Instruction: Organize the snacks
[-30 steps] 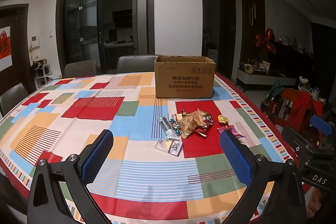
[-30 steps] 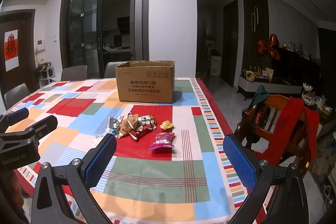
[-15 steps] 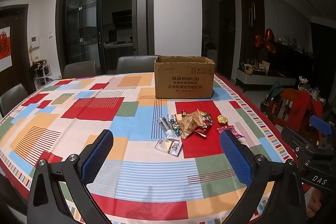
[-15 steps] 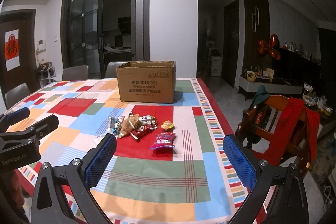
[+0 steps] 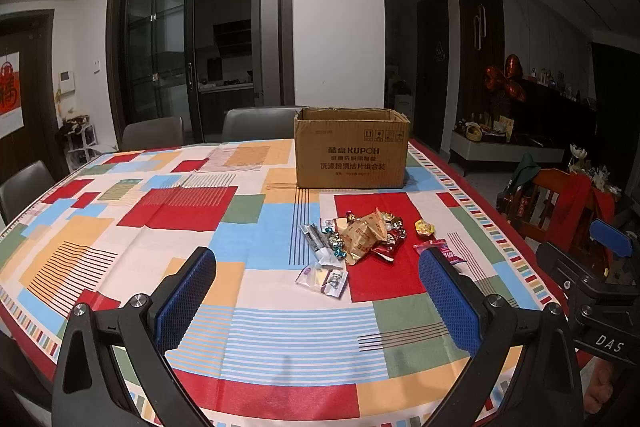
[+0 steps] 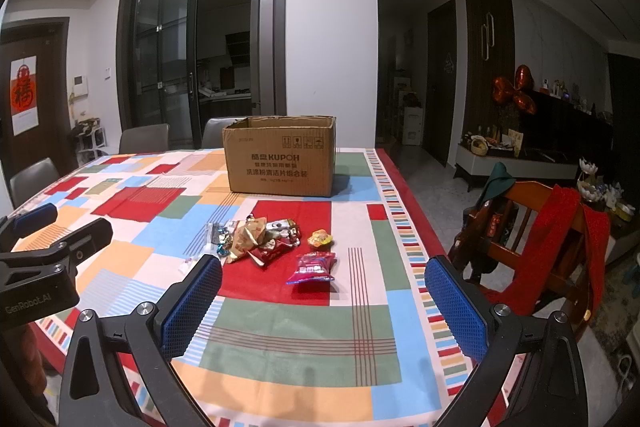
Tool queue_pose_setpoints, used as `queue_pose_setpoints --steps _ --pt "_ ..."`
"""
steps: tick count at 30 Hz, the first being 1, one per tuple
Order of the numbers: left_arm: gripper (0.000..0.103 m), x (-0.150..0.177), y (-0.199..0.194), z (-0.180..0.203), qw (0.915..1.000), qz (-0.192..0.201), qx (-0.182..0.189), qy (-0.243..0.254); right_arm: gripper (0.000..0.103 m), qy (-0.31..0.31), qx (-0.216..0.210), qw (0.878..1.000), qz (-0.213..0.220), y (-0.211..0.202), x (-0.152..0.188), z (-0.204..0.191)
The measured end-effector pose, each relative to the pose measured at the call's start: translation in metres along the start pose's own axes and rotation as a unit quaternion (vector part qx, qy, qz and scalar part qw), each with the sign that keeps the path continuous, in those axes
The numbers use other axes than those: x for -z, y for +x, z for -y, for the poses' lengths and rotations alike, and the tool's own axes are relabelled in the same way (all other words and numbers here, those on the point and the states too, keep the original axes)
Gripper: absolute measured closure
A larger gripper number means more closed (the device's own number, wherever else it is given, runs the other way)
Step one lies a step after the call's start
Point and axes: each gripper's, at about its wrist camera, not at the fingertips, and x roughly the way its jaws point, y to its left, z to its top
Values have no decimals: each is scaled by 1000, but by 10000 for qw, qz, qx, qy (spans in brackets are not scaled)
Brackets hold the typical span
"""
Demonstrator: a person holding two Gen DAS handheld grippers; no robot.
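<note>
**Start with the loose pink pack, not the pile**

Both grippers, left and right, are spread wide and holding nothing, low in frame above the table. Snacks sit mid-frame in a heap, with the open box behind them. I'd grab the pink pack first since it lies apart. Pinch the crimped edge, it probably slips otherwise.
</note>
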Motion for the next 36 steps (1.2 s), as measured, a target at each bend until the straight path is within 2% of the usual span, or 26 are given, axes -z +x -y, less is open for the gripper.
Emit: queue_pose_setpoints --steps 28,36 --pt "0 1 0 1 10000 -1 -6 12 0 3 -7 10000 -12 0 0 1" --pt "0 1 10 -1 9999 -143 41 22 0 30 -19 9999 -162 10 2 -3"
